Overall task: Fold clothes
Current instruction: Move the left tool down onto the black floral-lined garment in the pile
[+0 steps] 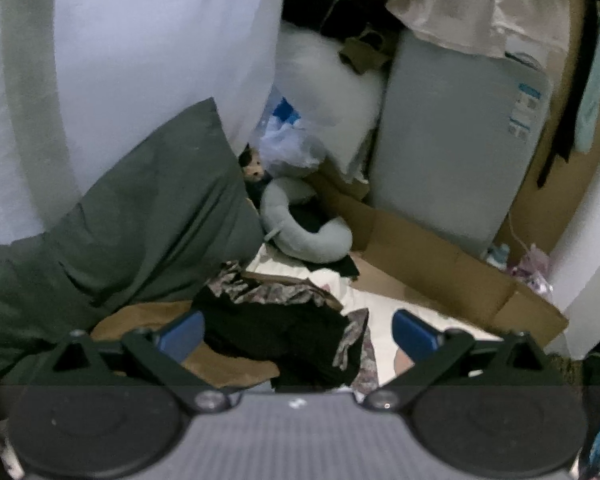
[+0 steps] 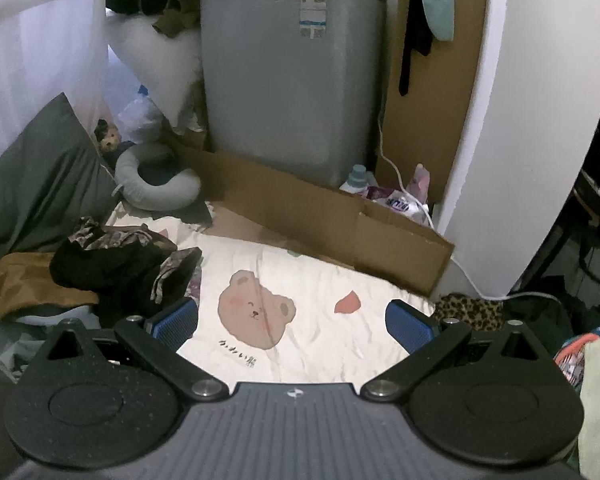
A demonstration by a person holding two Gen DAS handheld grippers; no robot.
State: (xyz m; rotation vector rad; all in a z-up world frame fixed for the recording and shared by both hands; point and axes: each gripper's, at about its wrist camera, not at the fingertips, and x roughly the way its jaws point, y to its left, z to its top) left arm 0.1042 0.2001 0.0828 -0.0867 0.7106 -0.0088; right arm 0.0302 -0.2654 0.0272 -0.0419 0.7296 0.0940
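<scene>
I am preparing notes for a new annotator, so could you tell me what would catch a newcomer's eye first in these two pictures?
First comes the bear print on the white sheet, framed by the open right gripper. Next is the heap of dark clothes at the sheet's left edge, which the open left gripper faces, beside a big grey-green pillow. Behind stands a tall grey appliance with flattened cardboard at its foot.

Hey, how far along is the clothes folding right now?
Nothing looks folded yet. The pile of clothes lies crumpled at the left of the bear-print sheet, a black garment on top and a brown one beside it. Nothing is in hand: the left claw and the right claw are both open and empty. Left: picking, spreading and folding every piece.
</scene>
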